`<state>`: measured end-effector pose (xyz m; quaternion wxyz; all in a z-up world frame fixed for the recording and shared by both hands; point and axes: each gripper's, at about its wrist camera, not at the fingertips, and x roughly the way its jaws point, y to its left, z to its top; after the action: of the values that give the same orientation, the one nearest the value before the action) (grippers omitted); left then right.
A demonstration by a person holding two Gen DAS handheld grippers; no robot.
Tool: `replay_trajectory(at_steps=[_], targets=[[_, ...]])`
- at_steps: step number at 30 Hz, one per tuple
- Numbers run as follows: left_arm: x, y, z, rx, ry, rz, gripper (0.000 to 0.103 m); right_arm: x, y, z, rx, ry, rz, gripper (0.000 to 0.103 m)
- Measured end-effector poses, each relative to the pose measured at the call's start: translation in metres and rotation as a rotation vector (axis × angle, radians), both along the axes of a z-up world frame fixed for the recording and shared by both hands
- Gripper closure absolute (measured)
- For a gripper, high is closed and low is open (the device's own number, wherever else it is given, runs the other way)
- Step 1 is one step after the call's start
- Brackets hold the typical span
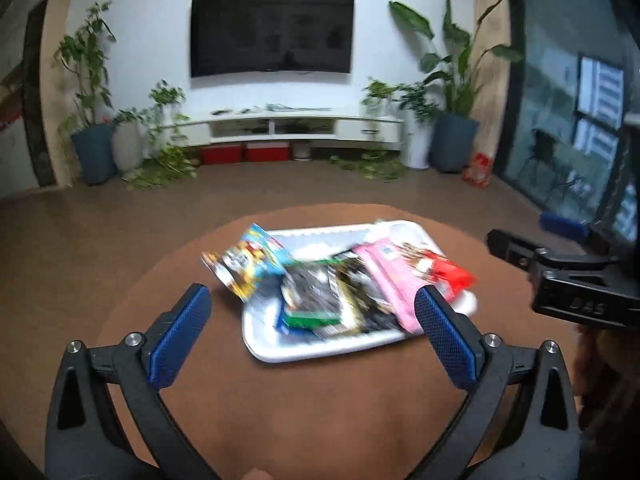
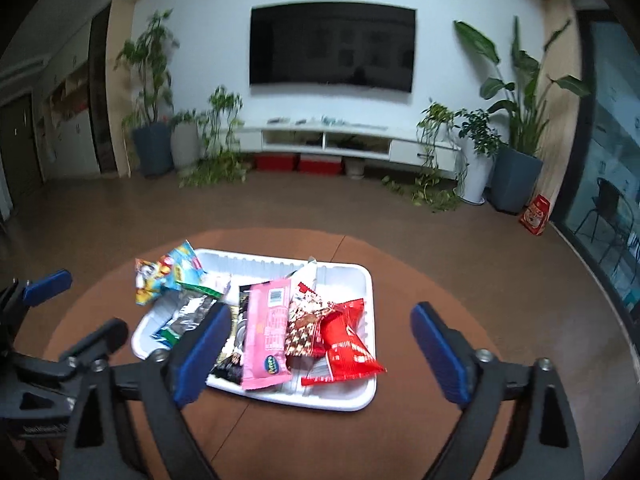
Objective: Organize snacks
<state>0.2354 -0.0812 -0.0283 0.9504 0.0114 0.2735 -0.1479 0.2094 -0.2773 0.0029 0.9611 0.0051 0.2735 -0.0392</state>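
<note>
A white tray (image 1: pixel 280 354) (image 2: pixel 320 402) sits on a round brown table (image 1: pixel 320 420) (image 2: pixel 420 272) and holds several snack packets. Among them are a pink packet (image 1: pixel 390 280) (image 2: pixel 266 336), a red packet (image 1: pixel 448 276) (image 2: pixel 346 344) and a black-and-green packet (image 1: pixel 316 296) (image 2: pixel 188 316). A colourful cartoon packet (image 1: pixel 244 264) (image 2: pixel 168 276) hangs over the tray's far left rim. My left gripper (image 1: pixel 312 294) is open above the near side of the tray, holding nothing. My right gripper (image 2: pixel 320 311) is open too, empty, above the tray's near right part.
Brown floor surrounds the table. A dark wall TV (image 2: pixel 332 46), a low white cabinet (image 2: pixel 344 140) and potted plants (image 2: pixel 516 152) line the far wall. A glass door (image 2: pixel 616 200) is on the right. A person's hand (image 1: pixel 588 364) shows at the right edge.
</note>
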Motion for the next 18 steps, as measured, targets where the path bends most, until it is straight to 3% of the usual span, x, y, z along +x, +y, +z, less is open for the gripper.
replay_trajectory(at_steps=[3, 6, 8, 13, 18], targets=[[-0.029, 0.000, -0.002, 0.070, 0.010, 0.096, 0.000, -0.031, 0.000, 0.001, 0.021, -0.011, -0.008, 0.004], [-0.058, 0.002, -0.007, 0.201, -0.003, 0.318, 0.000, -0.059, 0.004, 0.001, 0.044, -0.018, -0.015, 0.004], [-0.072, 0.004, -0.011, 0.202, 0.017, 0.317, 0.000, -0.075, 0.007, 0.002, 0.058, -0.020, -0.023, 0.004], [-0.102, 0.017, -0.016, 0.119, 0.105, 0.319, 0.000, -0.114, 0.021, 0.003, 0.088, -0.023, -0.032, 0.004], [-0.139, 0.020, 0.001, 0.118, 0.079, 0.333, 0.000, -0.150, 0.031, 0.010, 0.070, -0.056, -0.051, 0.004]])
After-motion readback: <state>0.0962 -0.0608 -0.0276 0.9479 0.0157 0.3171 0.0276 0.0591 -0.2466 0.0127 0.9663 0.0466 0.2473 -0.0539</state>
